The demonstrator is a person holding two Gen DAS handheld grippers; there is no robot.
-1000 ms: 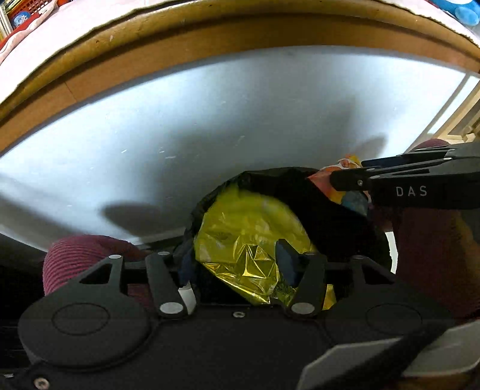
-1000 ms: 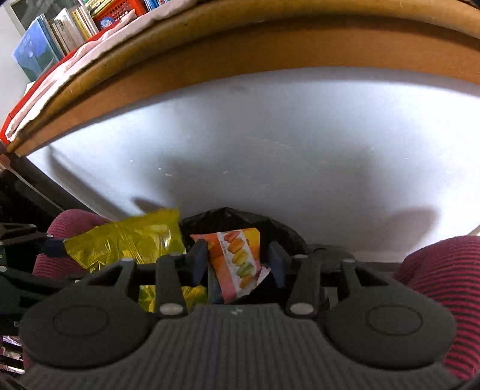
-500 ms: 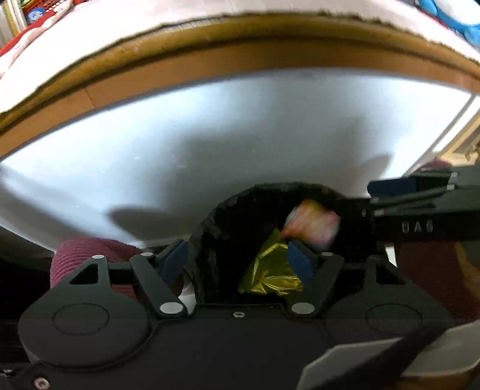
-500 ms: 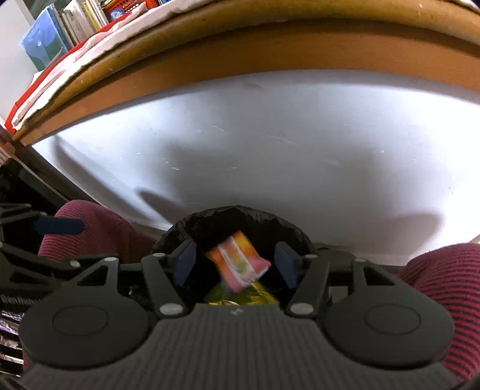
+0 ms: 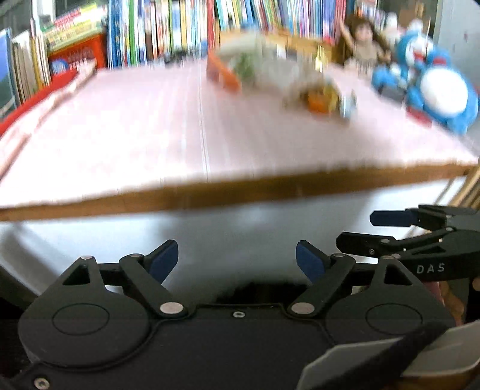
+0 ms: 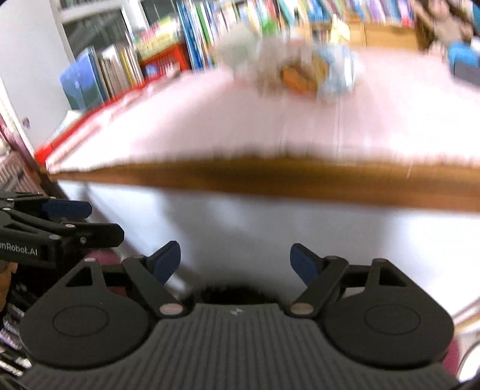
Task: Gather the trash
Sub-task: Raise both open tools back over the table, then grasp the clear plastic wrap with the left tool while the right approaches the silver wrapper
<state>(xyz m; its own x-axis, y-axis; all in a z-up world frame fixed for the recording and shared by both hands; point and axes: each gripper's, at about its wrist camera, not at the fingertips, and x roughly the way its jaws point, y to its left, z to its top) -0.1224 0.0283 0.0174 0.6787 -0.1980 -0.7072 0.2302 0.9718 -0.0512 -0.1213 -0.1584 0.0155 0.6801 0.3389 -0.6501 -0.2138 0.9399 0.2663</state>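
While both jaws widen, left tongs (image 5: 237,258) and right tongs (image 6: 235,259) hold nothing. Bin (image 6: 234,295) directly below; remaining wrappers (image 5: 318,96) beyond bin, far across worktop (image 5: 120,135). Risk: blurred reach, toppling toys (image 5: 432,87).

Motion blur smears the litter pile (image 5: 318,96) at 1 o'clock on the pink tabletop (image 5: 120,135); individual items cannot be identified. Book spines (image 5: 168,27) at 12 o'clock are unreadable. The black bin's rim (image 5: 258,289) is mostly hidden behind the gripper body; its contents are not visible.
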